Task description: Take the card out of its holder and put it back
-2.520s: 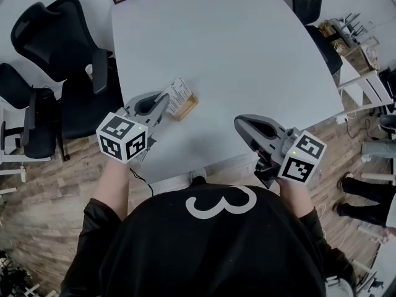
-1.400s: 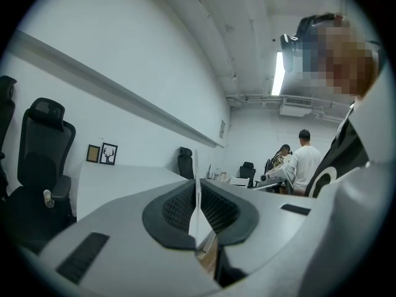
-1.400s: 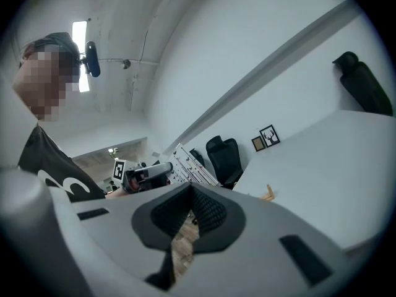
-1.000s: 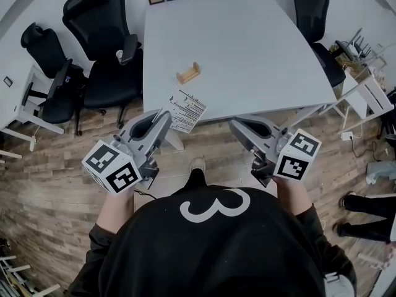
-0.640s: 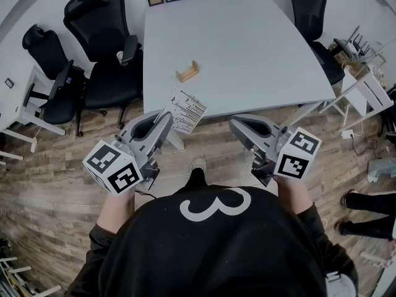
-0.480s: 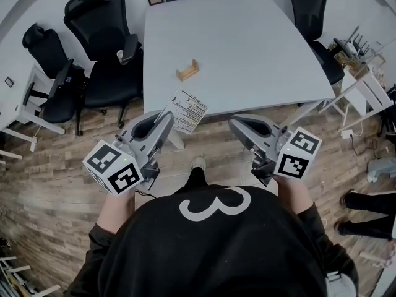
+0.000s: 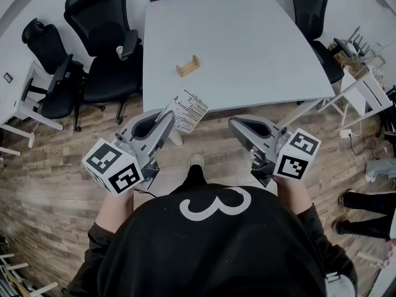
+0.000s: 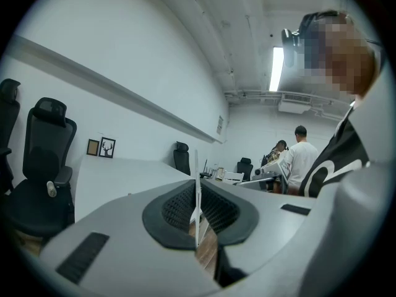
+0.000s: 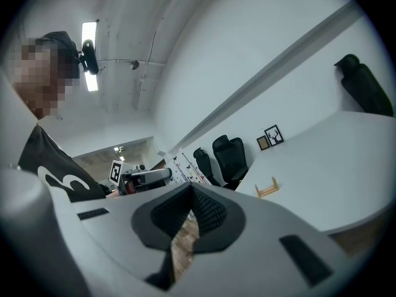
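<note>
My left gripper (image 7: 166,114) pinches the card (image 7: 188,109) edge-on, and it juts ahead-right toward the table (image 7: 247,42), above the wooden floor (image 7: 49,166). The wooden holder (image 7: 187,66) sits well apart on the table, with office chairs (image 7: 102,36) beside it. My right gripper (image 7: 234,124) is closed and empty.

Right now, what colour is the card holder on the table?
The card holder is light tan wood, clearest in the head view.

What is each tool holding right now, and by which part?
Left tool pinches the white printed card by its lower-left edge; right tool is shut and empty.
</note>
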